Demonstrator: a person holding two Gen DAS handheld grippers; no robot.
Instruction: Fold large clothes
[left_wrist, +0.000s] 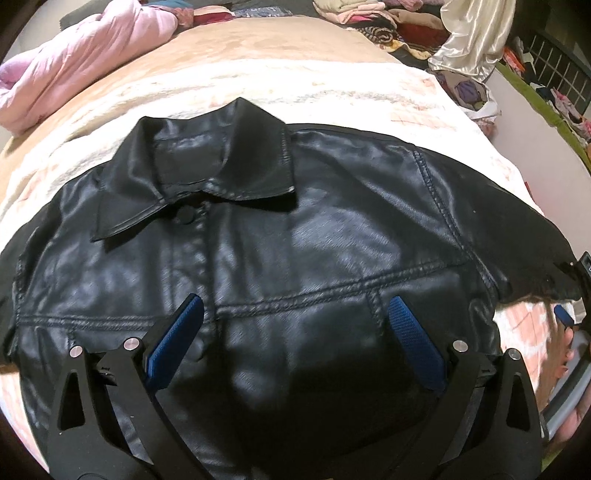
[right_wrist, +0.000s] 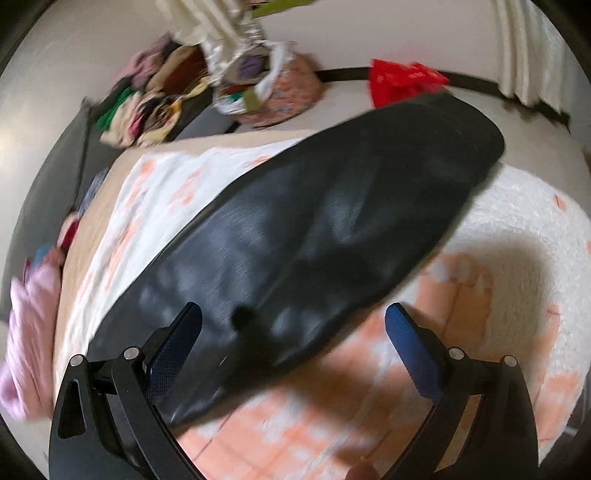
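Observation:
A black leather jacket (left_wrist: 295, 240) lies flat, front up, on a white and peach blanket (left_wrist: 221, 96) on the bed, collar at the far side. My left gripper (left_wrist: 295, 317) is open and empty, hovering over the jacket's chest. In the right wrist view, blurred by motion, one sleeve (right_wrist: 314, 229) stretches out across the blanket (right_wrist: 498, 258). My right gripper (right_wrist: 295, 325) is open and empty, just above the sleeve's near part. The right gripper also shows at the right edge of the left wrist view (left_wrist: 569, 295), by the sleeve end.
A pink quilt (left_wrist: 74, 66) is bunched at the far left of the bed. Piles of clothes (left_wrist: 388, 22) and a satin cloth (left_wrist: 469, 37) lie beyond. A full laundry bag (right_wrist: 273, 88) and a red bag (right_wrist: 402, 81) sit on the floor.

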